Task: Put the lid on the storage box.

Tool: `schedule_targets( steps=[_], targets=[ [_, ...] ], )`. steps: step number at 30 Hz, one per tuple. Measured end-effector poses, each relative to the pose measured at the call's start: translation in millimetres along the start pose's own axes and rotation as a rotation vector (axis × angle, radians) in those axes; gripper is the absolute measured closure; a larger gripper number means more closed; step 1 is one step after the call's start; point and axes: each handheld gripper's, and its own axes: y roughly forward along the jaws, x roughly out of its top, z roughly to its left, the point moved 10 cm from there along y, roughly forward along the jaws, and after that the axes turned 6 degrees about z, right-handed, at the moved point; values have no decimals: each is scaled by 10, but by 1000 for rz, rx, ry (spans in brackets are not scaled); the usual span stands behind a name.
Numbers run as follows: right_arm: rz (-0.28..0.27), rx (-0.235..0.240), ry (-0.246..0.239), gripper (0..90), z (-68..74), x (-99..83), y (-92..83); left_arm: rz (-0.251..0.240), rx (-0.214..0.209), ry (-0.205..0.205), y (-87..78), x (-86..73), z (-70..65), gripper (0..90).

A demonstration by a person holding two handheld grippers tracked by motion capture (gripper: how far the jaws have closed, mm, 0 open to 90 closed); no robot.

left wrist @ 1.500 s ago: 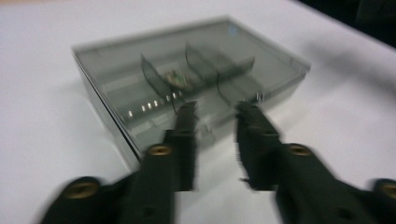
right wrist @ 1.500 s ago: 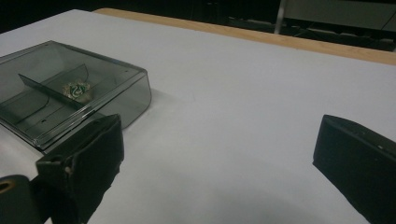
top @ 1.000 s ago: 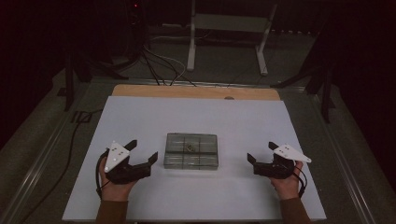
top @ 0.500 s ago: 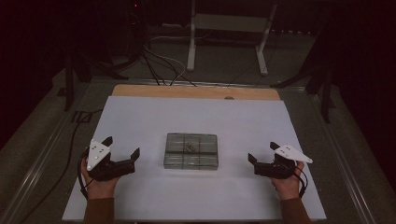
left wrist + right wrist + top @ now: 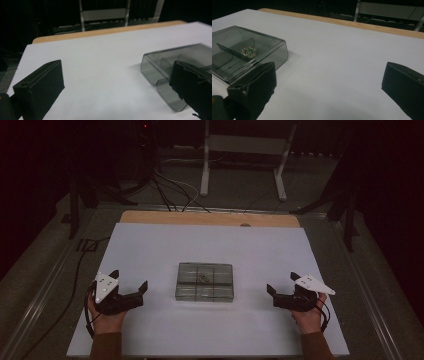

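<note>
A clear smoky plastic box (image 5: 204, 281) with several compartments lies shut in the middle of the white table (image 5: 215, 245). One compartment holds a small green and gold object (image 5: 248, 51), also seen from above as the small object (image 5: 203, 279). My left gripper (image 5: 129, 282) stands open at the table's left, apart from the box (image 5: 172, 62), nothing between its jaws. My right gripper (image 5: 282, 286) stands open at the table's right, a short way from the box (image 5: 244, 53), also holding nothing.
A wooden strip (image 5: 210, 218) edges the table's far side. Beyond it stand a metal stand (image 5: 245, 150) and loose cables (image 5: 170, 190) on the floor. A cable (image 5: 75, 265) runs down along the table's left edge.
My left gripper has moved left, away from the box, and now sits near the table's left edge. The right gripper has barely moved.
</note>
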Motion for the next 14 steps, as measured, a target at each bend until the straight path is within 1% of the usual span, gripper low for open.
schedule_targets(
  steps=[2, 7, 11, 14],
  targets=[
    [3, 1, 3, 0, 3, -6, 3, -7, -8, -17, 7, -8, -7, 13],
    [5, -4, 0, 0, 0, -12, 8, -17, -8, -26, 16, -10, -27, 13],
    [7, -6, -2, 0, -4, -15, 9, -13, 4, -27, 26, -22, -19, 13],
    [10, -2, 1, 0, -3, -21, 15, -18, 25, -30, 32, -27, -2, 13]
  ],
)
